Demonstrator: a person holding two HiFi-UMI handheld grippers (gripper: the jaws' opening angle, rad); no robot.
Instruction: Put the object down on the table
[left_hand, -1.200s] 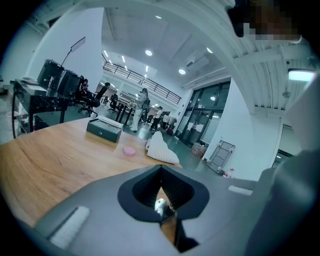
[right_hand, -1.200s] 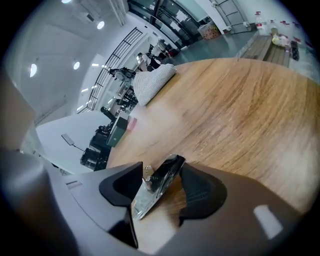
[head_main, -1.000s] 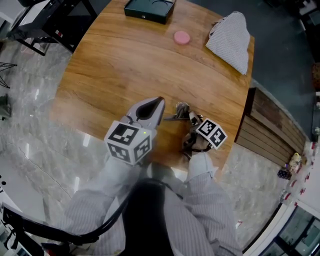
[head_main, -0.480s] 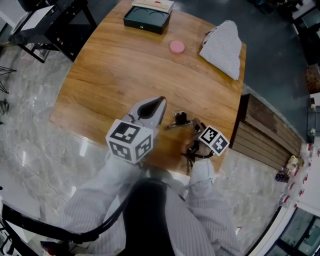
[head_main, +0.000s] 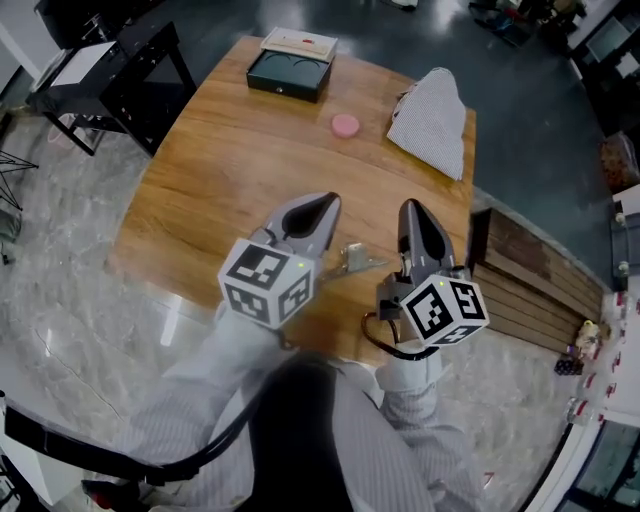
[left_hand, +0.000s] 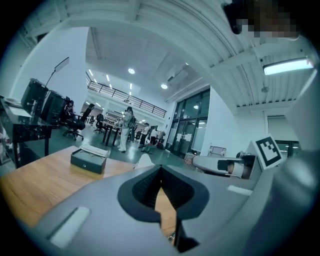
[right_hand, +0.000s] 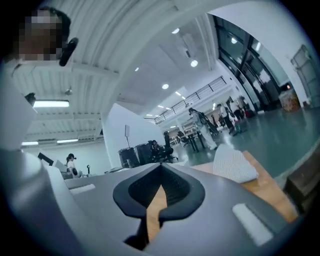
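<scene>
A small shiny metal object (head_main: 357, 259) lies on the wooden table (head_main: 230, 150) near its front edge, free of both grippers. My left gripper (head_main: 327, 204) hangs just left of it, jaws shut and empty. My right gripper (head_main: 410, 209) is raised just right of it, pointing away from me, also shut with nothing held. In the left gripper view the closed jaws (left_hand: 160, 168) point across the table, with the right gripper (left_hand: 225, 165) beside them. The right gripper view shows its own closed jaws (right_hand: 161, 165) and bare tabletop through the slit.
At the table's far edge stand a dark green box (head_main: 290, 73), a pink round disc (head_main: 345, 124) and a striped white cloth (head_main: 432, 120). A slatted wooden bench (head_main: 530, 265) sits to the right, and a black desk (head_main: 110, 70) to the left.
The right gripper let go of the metal object, lifted off the table and swung to point forward, shutting empty. The object stays on the table. The left gripper has barely moved.
</scene>
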